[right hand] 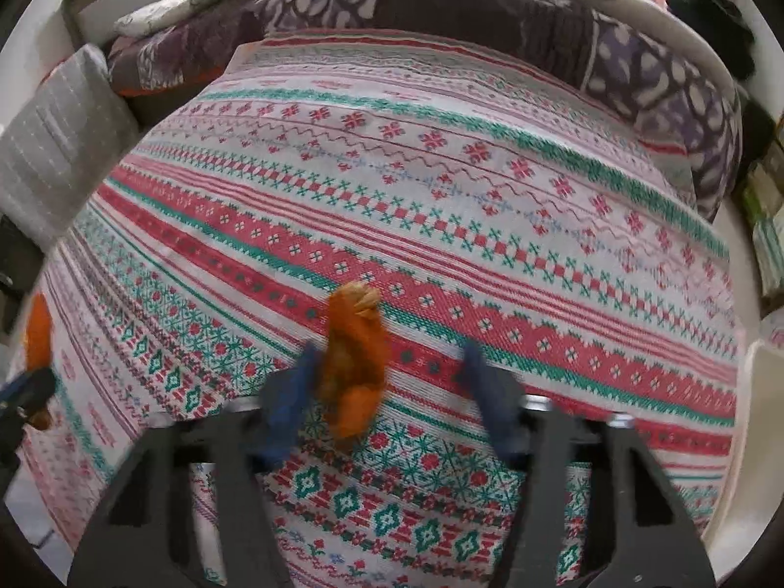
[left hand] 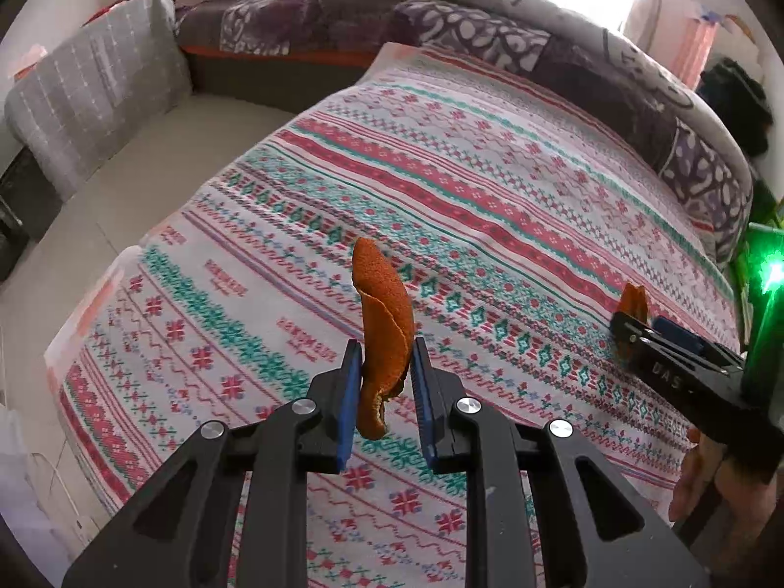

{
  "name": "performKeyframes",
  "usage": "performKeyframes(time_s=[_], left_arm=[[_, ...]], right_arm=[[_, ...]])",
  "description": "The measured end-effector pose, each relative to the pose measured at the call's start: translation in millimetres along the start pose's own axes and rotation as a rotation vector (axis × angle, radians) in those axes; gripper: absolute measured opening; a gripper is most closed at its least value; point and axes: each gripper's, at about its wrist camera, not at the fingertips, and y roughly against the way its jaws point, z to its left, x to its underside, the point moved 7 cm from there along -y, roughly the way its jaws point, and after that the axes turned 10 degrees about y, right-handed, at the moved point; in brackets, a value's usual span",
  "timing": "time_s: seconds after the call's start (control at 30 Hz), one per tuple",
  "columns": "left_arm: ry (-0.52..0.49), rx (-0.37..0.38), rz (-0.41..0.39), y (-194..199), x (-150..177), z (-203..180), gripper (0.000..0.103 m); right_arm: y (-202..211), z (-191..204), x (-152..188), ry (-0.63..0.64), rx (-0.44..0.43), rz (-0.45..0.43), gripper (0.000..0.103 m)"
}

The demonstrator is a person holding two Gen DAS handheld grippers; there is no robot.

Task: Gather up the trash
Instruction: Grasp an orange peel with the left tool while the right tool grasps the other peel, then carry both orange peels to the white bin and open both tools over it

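Left gripper [left hand: 387, 367], black with blue pads, pinching curled orange peel strip [left hand: 382, 323] upright between narrowed jaws, above red-and-green patterned woven blanket [left hand: 490, 171].

Right gripper [right hand: 387, 367] blurred; jaws spread wide, second orange peel piece [right hand: 355, 357] against its left pad [right hand: 294, 392]; whether gripped, cannot tell.

Grey quilted cushion [left hand: 93, 83] far left; purple floral quilt [left hand: 490, 34] far side.
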Motion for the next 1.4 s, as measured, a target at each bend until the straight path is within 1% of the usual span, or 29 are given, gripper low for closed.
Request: performKeyframes(time_s=[0.03, 0.1, 0.27, 0.47, 0.63, 0.8, 0.97, 1.13, 1.4], left_arm=[[0.007, -0.004, -0.005, 1, 0, 3, 0.021], [0.022, -0.016, -0.017, 3, -2, 8, 0.021], [0.069, -0.032, -0.054, 13, -9, 17, 0.021], [0.114, -0.030, -0.115, 31, -20, 18, 0.021], [0.150, -0.032, -0.173, 48, -29, 17, 0.021], [0.172, -0.034, -0.226, 67, -36, 14, 0.021], [0.186, -0.026, -0.269, 84, -39, 9, 0.021], [0.168, -0.024, -0.315, 102, -39, -3, 0.021], [0.150, 0.017, -0.341, 121, -33, -30, 0.021]], right_arm=[[2, 2, -1, 0.006, -0.006, -0.006, 0.023], [4, 4, -3, 0.002, -0.031, -0.008, 0.022], [20, 16, -8, 0.024, -0.066, -0.053, 0.021], [55, 28, -22, 0.061, -0.087, -0.158, 0.021], [85, 27, -28, 0.059, -0.101, -0.235, 0.021], [107, 21, -30, 0.045, -0.101, -0.287, 0.021], [127, 8, -29, 0.004, -0.093, -0.330, 0.021], [143, -6, -27, -0.023, -0.076, -0.366, 0.021], [161, -30, -20, -0.054, -0.039, -0.399, 0.021]])
